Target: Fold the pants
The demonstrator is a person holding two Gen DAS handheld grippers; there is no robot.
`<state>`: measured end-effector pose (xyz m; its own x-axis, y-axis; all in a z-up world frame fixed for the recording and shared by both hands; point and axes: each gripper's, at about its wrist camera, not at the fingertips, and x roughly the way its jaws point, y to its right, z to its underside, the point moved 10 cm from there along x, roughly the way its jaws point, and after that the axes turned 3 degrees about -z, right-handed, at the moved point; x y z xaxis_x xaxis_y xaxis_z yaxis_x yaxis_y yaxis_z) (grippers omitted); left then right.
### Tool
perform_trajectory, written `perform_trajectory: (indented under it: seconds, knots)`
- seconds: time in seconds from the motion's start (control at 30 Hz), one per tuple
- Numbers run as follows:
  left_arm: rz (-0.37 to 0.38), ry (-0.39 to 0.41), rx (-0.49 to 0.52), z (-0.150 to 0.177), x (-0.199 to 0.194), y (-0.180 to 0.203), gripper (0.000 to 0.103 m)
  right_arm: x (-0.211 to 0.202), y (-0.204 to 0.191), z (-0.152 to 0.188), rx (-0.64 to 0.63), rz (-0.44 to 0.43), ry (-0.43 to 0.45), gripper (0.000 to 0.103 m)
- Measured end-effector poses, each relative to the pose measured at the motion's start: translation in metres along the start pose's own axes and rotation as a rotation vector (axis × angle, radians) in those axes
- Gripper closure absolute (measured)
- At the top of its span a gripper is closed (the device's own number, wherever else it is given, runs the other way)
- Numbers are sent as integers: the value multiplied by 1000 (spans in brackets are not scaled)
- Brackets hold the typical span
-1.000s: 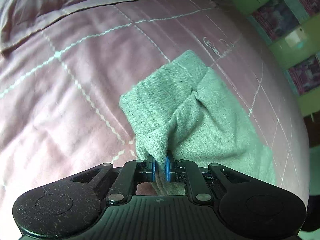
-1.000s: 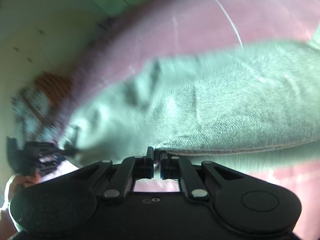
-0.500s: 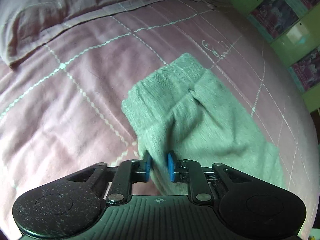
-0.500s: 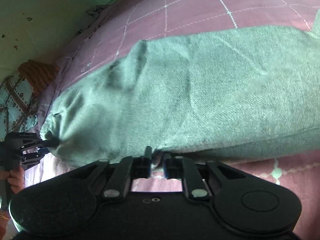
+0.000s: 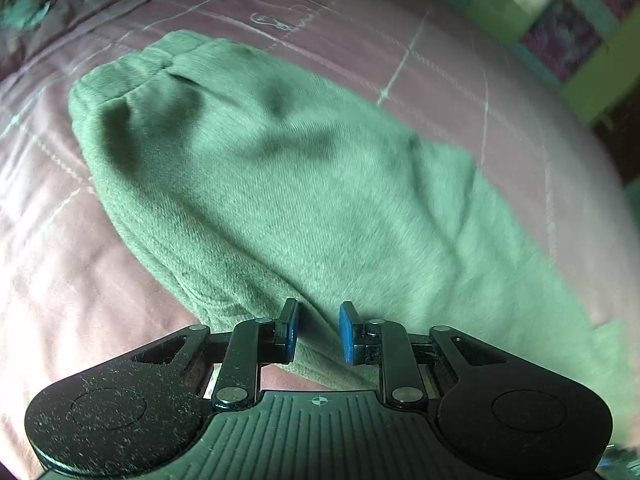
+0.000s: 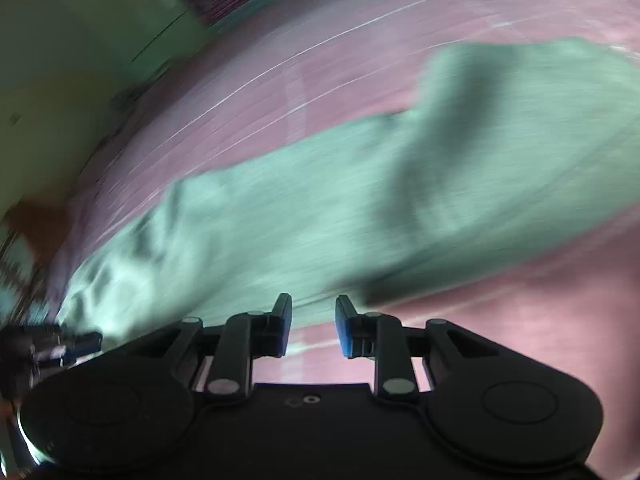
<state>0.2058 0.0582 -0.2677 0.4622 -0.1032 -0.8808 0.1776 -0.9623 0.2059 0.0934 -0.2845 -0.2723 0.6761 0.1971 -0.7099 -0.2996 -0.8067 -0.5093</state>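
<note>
Bed (image 5: 60,280) with pink checked cover fills both views. Green pants (image 5: 300,200) lie on it, stretched from the upper left to the lower right of the left wrist frame; in the right wrist frame they (image 6: 360,208) look blurred. Left gripper (image 5: 318,332) has jaws apart over the pants edge. Right gripper (image 6: 313,326) has jaws apart, holding nothing.

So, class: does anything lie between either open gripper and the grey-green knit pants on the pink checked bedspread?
Nothing visible does. The left gripper sits over the grey-green knit pants; the right gripper is at their edge, above the pink checked bedspread.
</note>
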Motion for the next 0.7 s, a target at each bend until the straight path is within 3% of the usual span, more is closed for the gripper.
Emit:
perform_trajectory:
  seconds: [0.13,0.23,0.47,0.6,0.63,0.7]
  knots:
    - [-27,16,-11,3,4,2,79,-18,60,-18,96,73,49,78]
    - [-31,1,-24,1,5,-1,79,-16,85,-29,177,71,80,78]
    - [-60,-4,-17,-6,17,-1,79,14,102,-49,329,-6,138,80]
    - [-89,4,18,-5,19,4,79,15,111,-53,409,-41,202,90]
    - [-91,5,19,-6,19,4,79,12,110,-53,412,-43,212,95]
    - [-88,5,24,-6,19,4,79,-6,103,-54,355,-28,253,97]
